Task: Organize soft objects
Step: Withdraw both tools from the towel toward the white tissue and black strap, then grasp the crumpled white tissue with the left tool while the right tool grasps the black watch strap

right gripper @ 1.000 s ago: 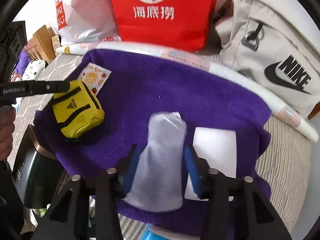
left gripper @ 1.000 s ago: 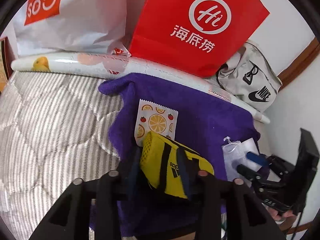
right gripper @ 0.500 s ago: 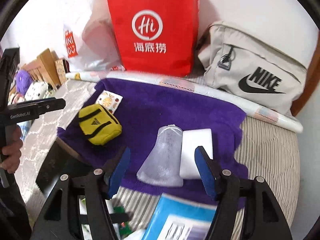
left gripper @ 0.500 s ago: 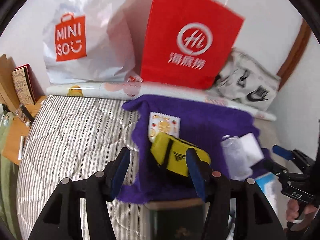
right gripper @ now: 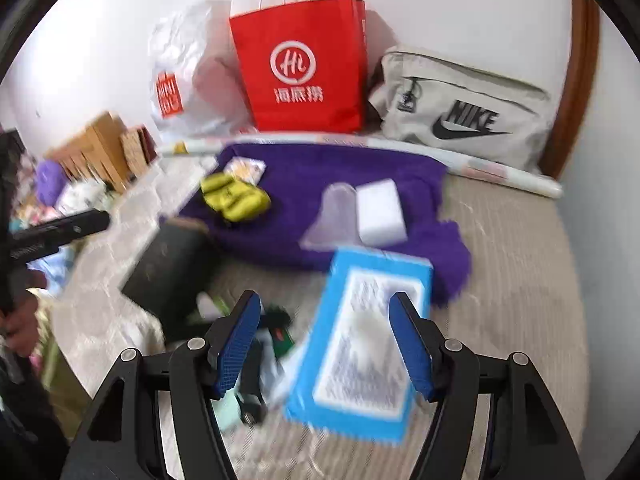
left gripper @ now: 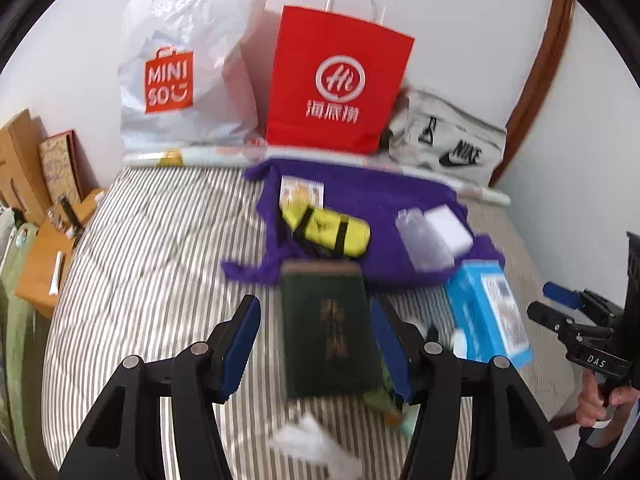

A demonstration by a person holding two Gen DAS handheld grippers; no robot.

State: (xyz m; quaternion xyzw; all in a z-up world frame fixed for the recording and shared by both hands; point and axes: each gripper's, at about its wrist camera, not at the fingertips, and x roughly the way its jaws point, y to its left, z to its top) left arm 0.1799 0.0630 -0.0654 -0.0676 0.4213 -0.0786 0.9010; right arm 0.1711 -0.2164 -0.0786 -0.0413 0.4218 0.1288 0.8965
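Soft objects already lie on the purple towel (right gripper: pixel 320 168) on the bed (left gripper: pixel 152 240): yellow pouch (left gripper: pixel 326 232), clear bag (right gripper: pixel 332 216), white sponge (right gripper: pixel 380 212); left claw (left gripper: pixel 316 356) and right claw (right gripper: pixel 326 346) hang released, empty; clutter nearer remains unsorted.

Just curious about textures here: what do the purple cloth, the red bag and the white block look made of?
Purple cloth: fuzzy, matte, fringed edges, probably fleece or terry towel. Red bag: stiff smooth paper, sharp folds, white twisted handles. White block: matte, crisp-edged, likely foam sponge, though not certain.

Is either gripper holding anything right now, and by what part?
Nothing is held. The left gripper and right gripper both stand open above the bed, fingers touching nothing.
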